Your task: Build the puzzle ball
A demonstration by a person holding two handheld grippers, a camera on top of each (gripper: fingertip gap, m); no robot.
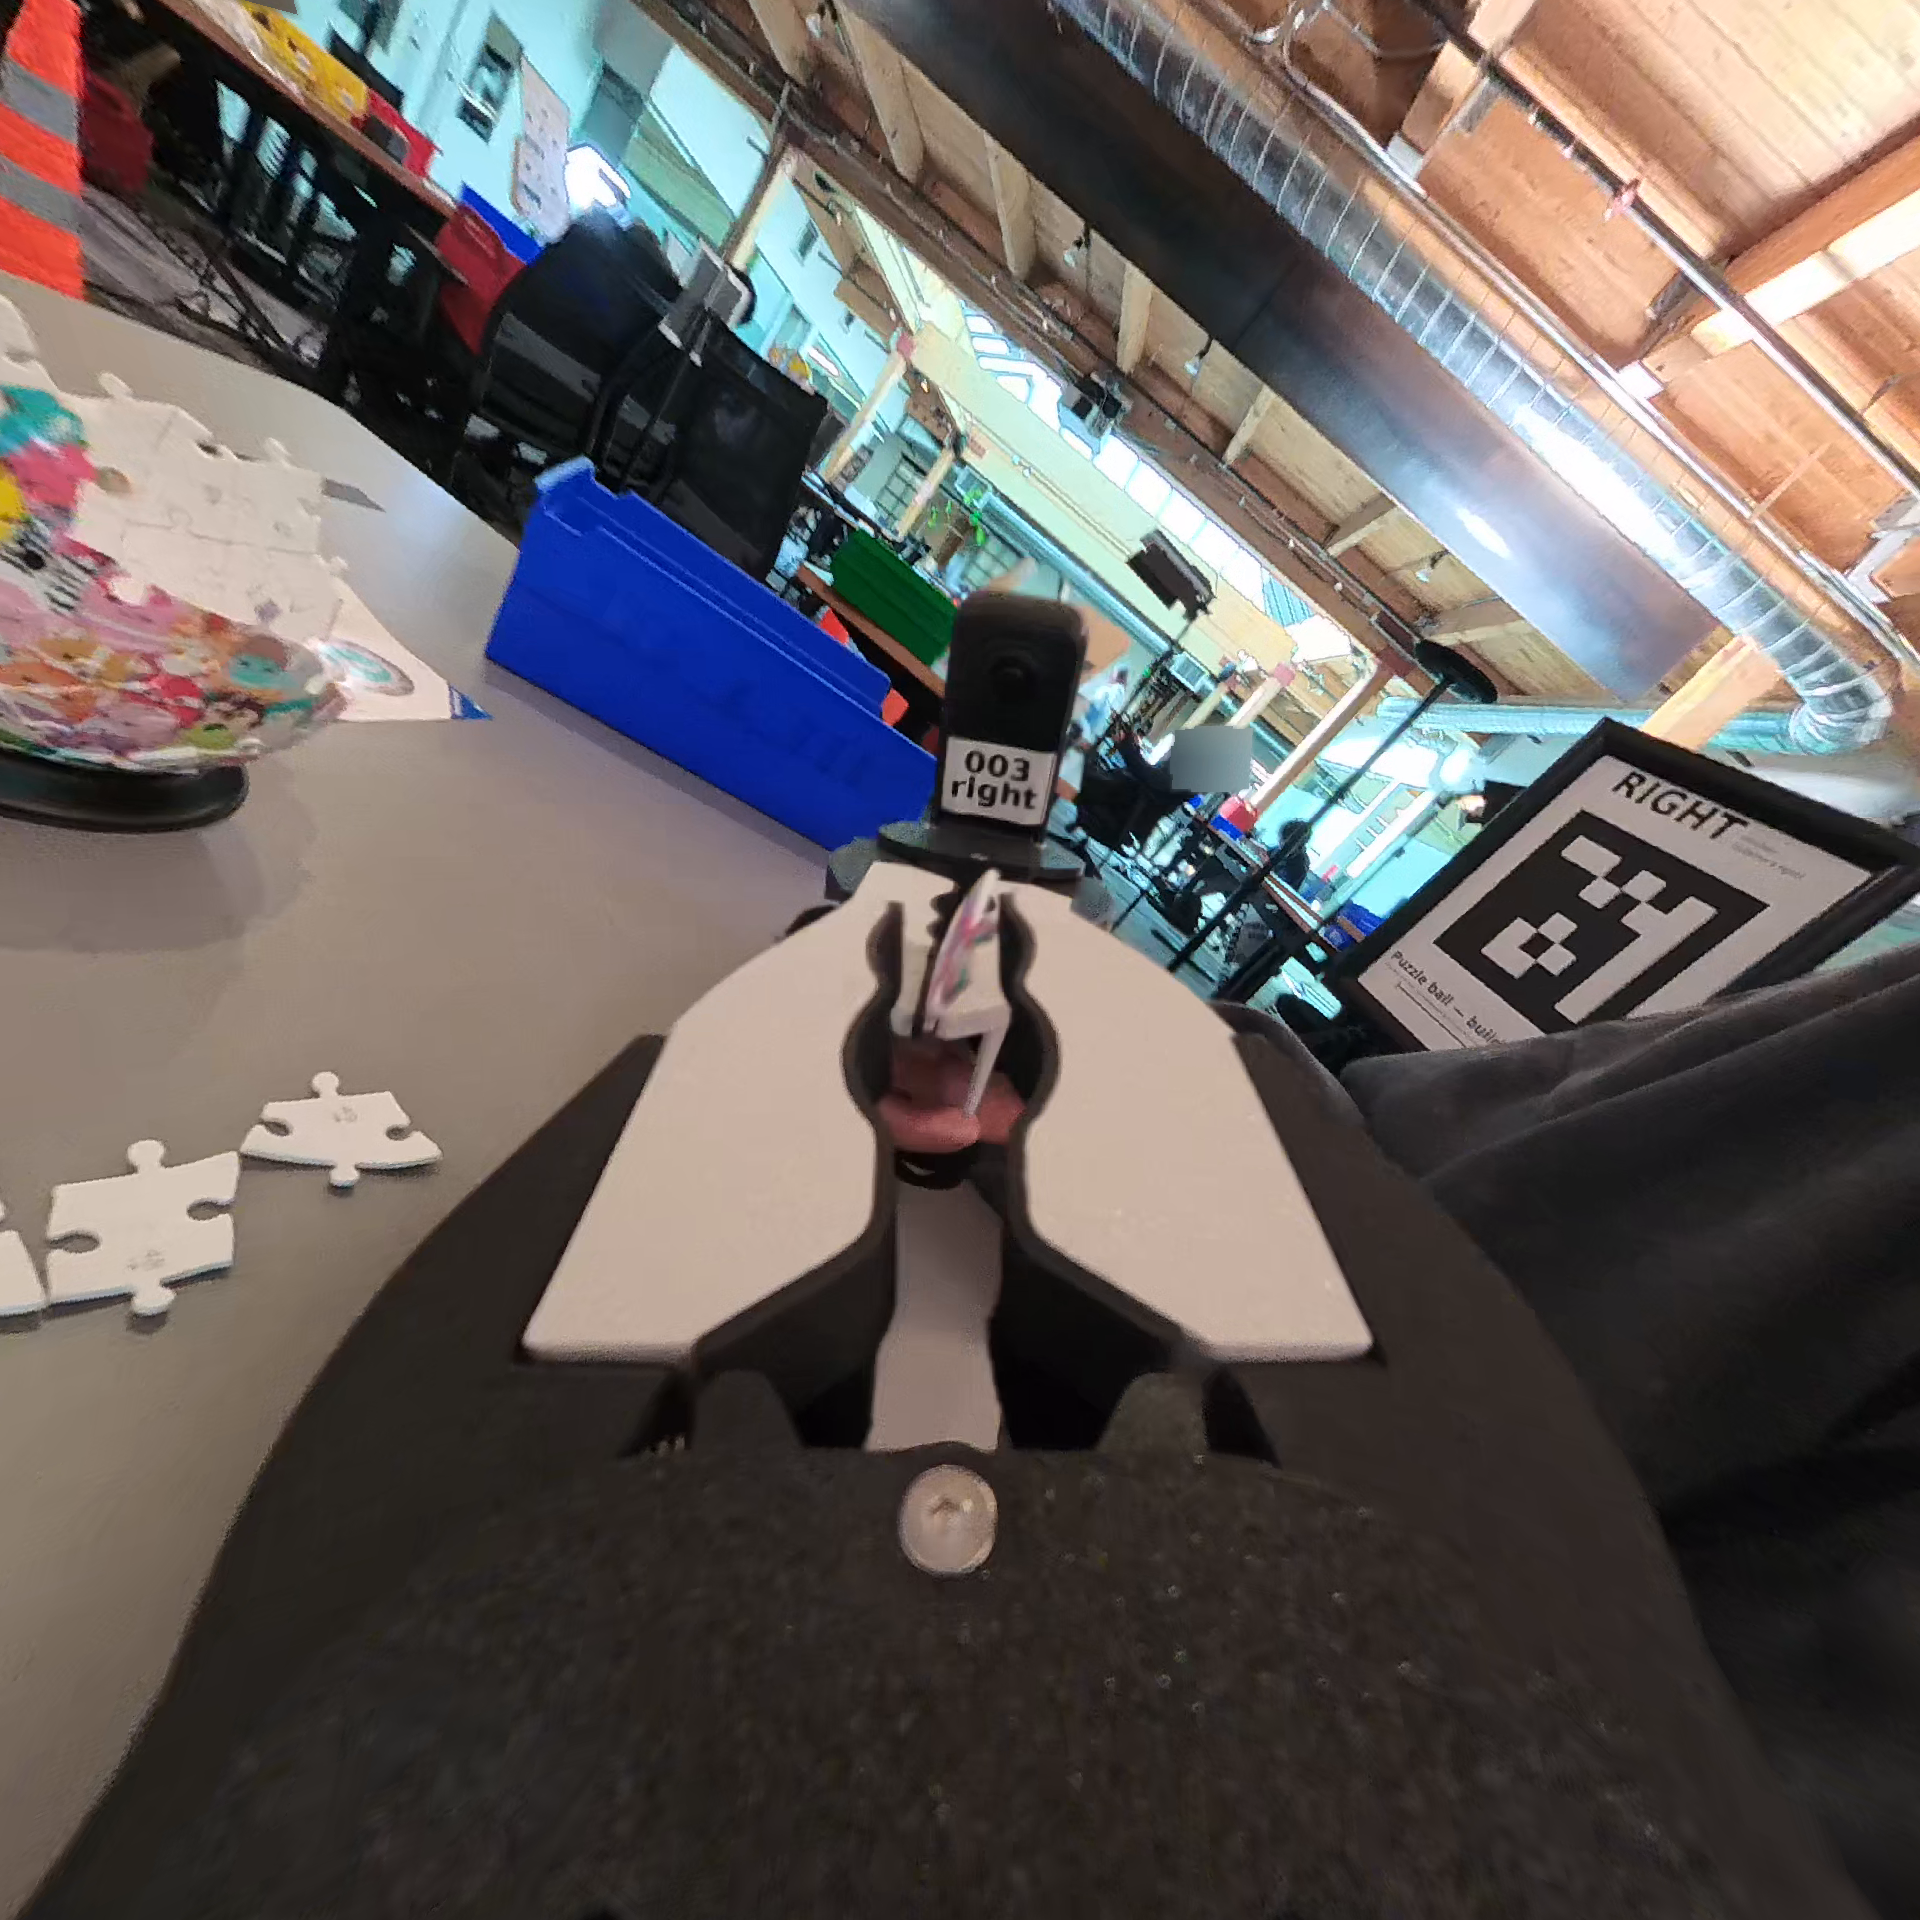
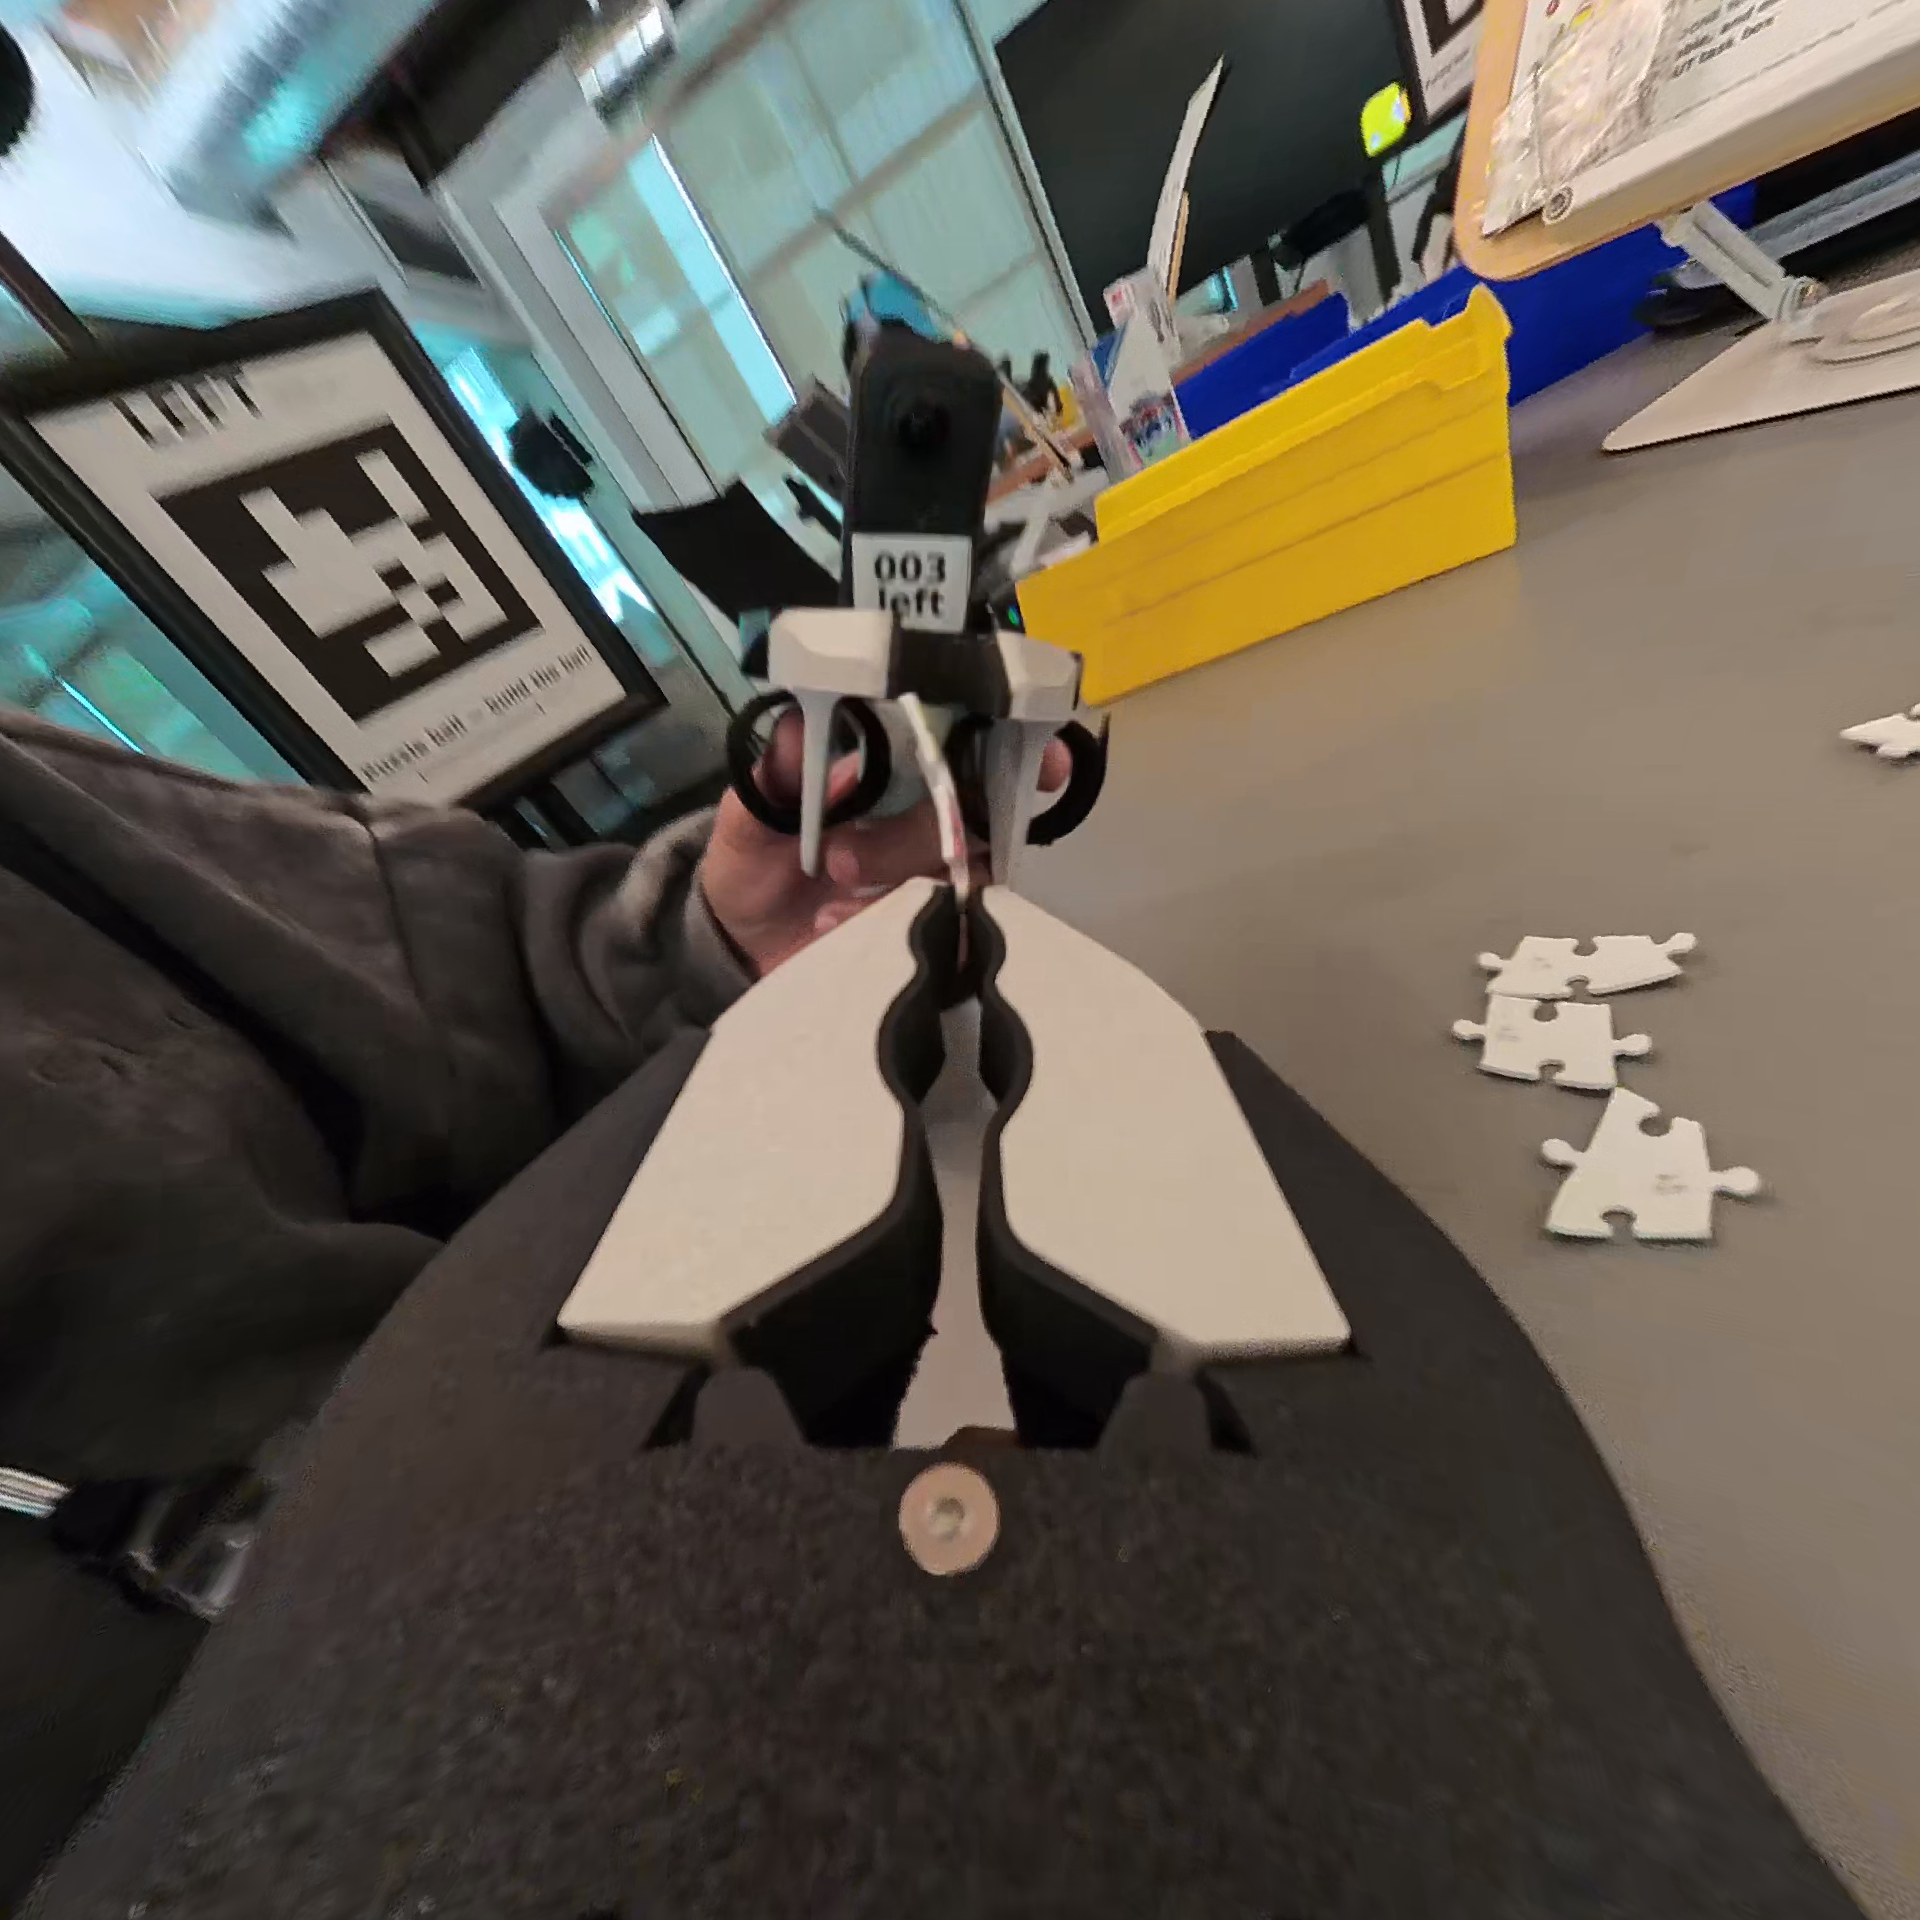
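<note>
A puzzle piece (image 1: 971,961) is pinched edge-on by both closed tongs, left (image 1: 951,914) and right (image 2: 961,914), above the tabletop (image 1: 416,883).

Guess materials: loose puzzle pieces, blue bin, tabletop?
Loose puzzle pieces: likely rigid plastic, matte white backs; they look thick with crisp edges, though thick card is possible. Blue bin: moulded plastic, slight sheen, ribbed walls. Tabletop: smooth grey laminate or similar, with a soft diffuse reflection.
</note>
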